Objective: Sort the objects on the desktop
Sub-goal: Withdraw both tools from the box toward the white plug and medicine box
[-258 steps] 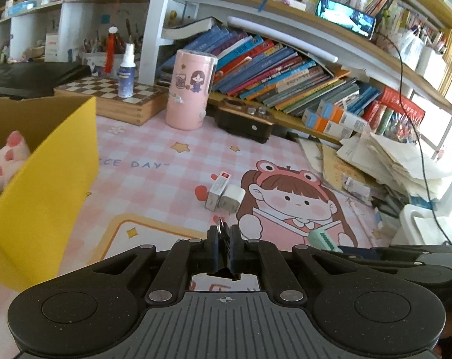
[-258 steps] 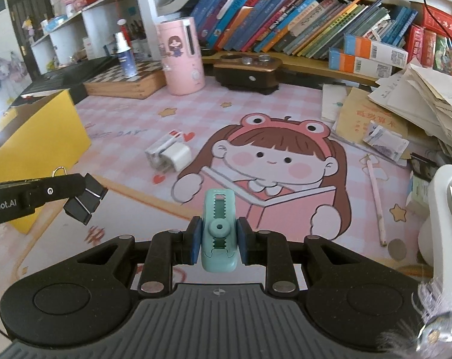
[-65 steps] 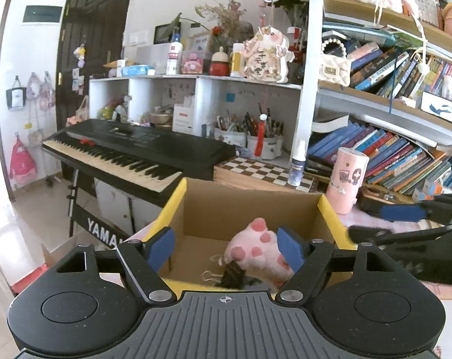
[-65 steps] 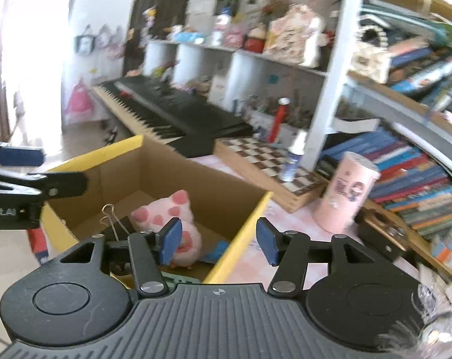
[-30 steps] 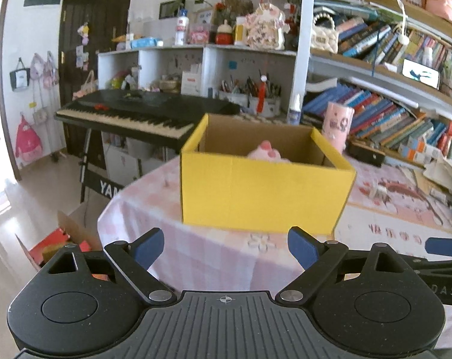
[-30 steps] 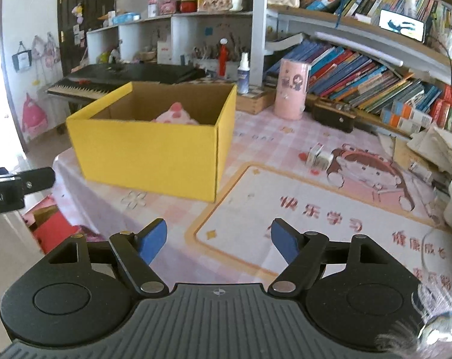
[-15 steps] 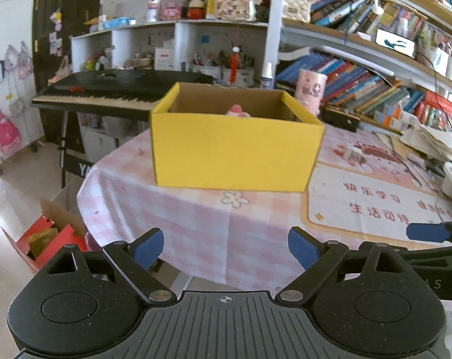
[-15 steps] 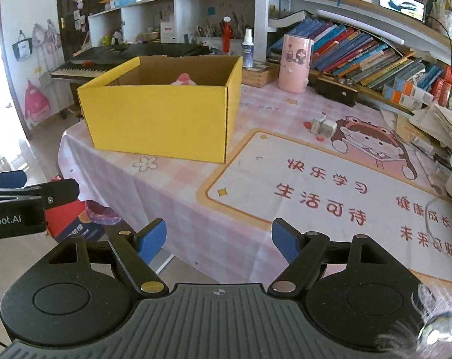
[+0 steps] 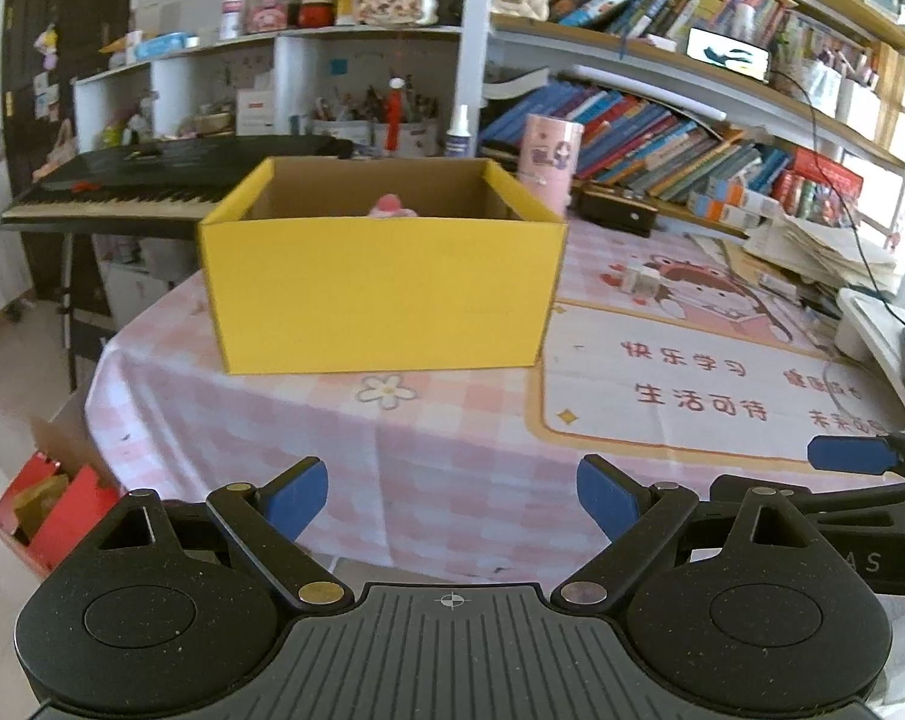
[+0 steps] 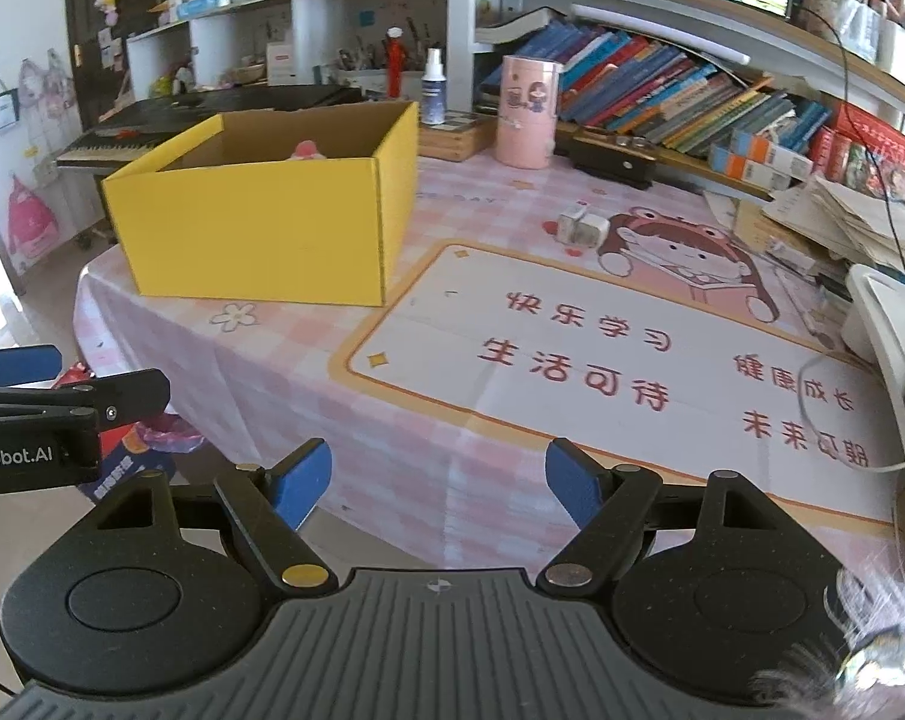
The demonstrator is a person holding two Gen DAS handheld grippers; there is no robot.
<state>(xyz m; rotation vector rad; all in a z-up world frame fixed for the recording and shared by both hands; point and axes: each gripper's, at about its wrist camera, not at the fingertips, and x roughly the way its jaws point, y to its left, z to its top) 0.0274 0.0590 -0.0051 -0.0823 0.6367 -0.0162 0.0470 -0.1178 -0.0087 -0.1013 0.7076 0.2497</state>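
Note:
A yellow cardboard box (image 9: 380, 294) (image 10: 254, 246) stands on the pink checked tablecloth, and the top of a pink plush toy (image 9: 390, 205) (image 10: 308, 150) shows over its rim. Two small white boxes (image 10: 583, 229) (image 9: 639, 279) lie on the cartoon desk mat beyond it. My left gripper (image 9: 452, 495) hangs open and empty off the table's near edge, facing the box. My right gripper (image 10: 439, 483) is open and empty too, over the near edge right of the box. Each gripper shows at the side of the other's view.
A pink cylinder (image 10: 525, 111), a spray bottle (image 10: 433, 95), a chessboard box and a dark case stand behind the box, below bookshelves. Paper stacks (image 10: 860, 222) and a white device fill the right edge. A keyboard (image 9: 152, 186) stands left, with red items on the floor.
Both grippers have drawn back from the table and swung right, so the yellow box looks smaller and more of the desk mat shows. Both stay open and empty.

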